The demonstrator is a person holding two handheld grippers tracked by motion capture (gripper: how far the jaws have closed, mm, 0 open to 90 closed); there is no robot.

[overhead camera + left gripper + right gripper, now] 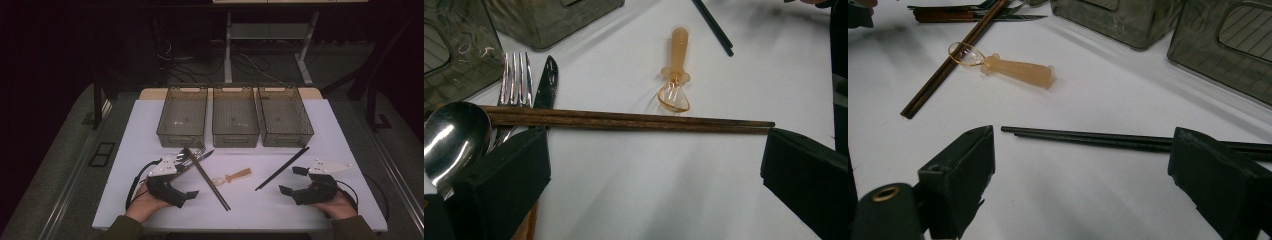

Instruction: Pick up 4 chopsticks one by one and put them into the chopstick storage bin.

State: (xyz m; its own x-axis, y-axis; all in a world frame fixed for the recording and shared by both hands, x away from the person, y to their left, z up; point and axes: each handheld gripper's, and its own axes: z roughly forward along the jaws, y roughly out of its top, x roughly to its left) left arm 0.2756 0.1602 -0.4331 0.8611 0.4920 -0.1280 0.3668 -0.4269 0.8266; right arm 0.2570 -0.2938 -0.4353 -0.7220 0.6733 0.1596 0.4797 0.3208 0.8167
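Observation:
A pair of brown wooden chopsticks [207, 180] lies slanted across the white table, crossing the pile of spoon [451, 137], fork [516, 80] and knife [546, 82]. A small wire whisk with an orange handle [235, 176] lies at the centre. To the right lies a pair of black chopsticks [282, 168]. My left gripper [189, 179] rests open at the front left, and the brown chopsticks [624, 120] lie just past its jaws. My right gripper [292, 181] rests open at the front right, with the black chopsticks [1098, 137] just beyond its jaws. Nothing is between either pair of jaws.
Three clear grey bins [182, 116] [235, 116] [285, 116] stand side by side at the back of the table [330, 130]. Bare white surface lies between the two grippers. Dark floor, cables and a stand's legs lie beyond the table.

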